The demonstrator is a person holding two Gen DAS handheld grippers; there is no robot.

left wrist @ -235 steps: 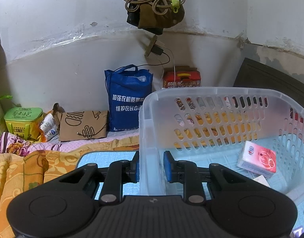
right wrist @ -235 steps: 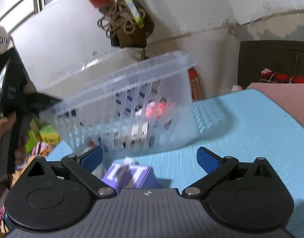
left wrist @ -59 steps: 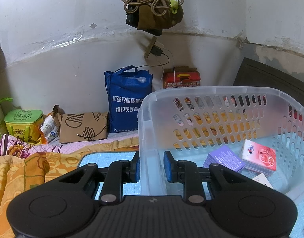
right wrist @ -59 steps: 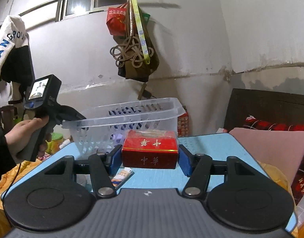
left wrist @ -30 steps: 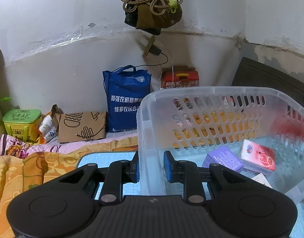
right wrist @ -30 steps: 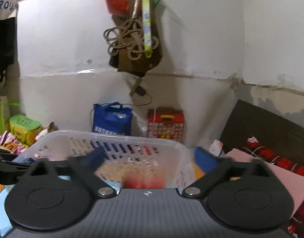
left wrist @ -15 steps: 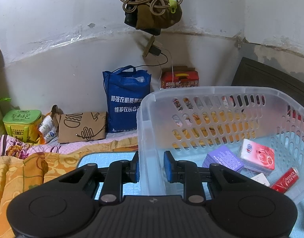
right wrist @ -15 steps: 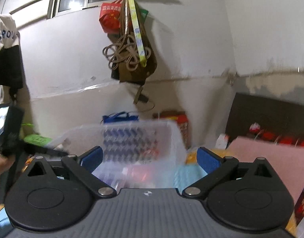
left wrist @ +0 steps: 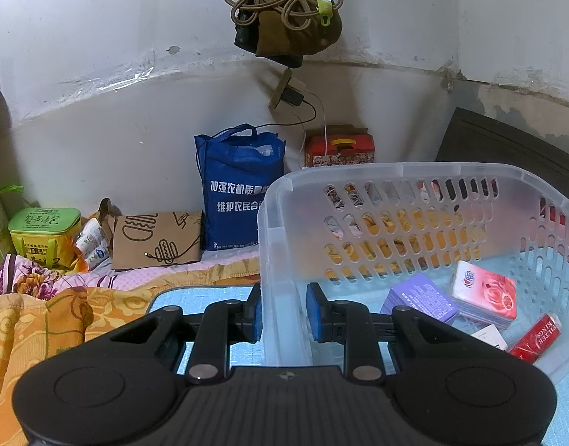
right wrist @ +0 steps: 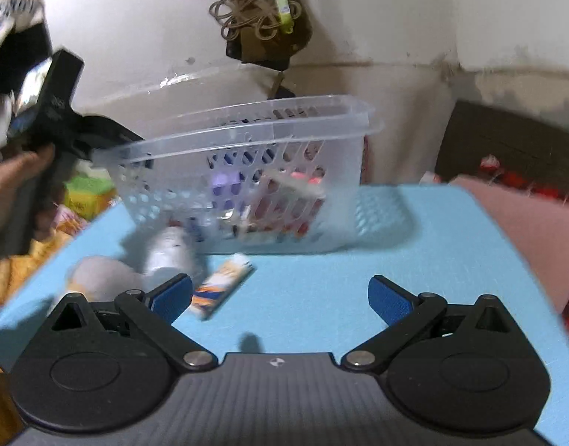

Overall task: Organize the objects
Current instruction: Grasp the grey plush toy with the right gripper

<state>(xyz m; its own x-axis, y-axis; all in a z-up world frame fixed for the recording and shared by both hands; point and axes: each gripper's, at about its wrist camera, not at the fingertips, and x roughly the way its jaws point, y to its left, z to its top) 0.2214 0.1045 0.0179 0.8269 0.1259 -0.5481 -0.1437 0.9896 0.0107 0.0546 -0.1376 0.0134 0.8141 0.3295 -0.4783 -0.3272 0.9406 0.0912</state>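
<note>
A clear plastic basket (left wrist: 407, 176) stands on the blue mat (right wrist: 321, 297). My left gripper (left wrist: 283, 314) is shut on the basket's near wall, one pad outside and one inside. In the basket lie a purple box (left wrist: 420, 299), a pink-and-white pack (left wrist: 485, 293) and a red box (left wrist: 537, 340). My right gripper (right wrist: 280, 299) is open and empty above the mat, in front of the basket (right wrist: 247, 148). On the mat near its left finger lie a small white-and-orange box (right wrist: 221, 286), a white bottle (right wrist: 169, 251) and a blurred pale object (right wrist: 98, 277).
A person's hand (right wrist: 13, 186) holds the left gripper's handle at the left. Behind the basket stand a blue bag (left wrist: 240, 189), a red carton (left wrist: 338, 150), a brown paper bag (left wrist: 156, 239) and a green tin (left wrist: 43, 236). Pink bedding (right wrist: 533, 230) borders the mat at right.
The red box now lies in the basket. My right gripper, open and empty, has drawn back and dropped low over the mat. The left gripper has not moved.
</note>
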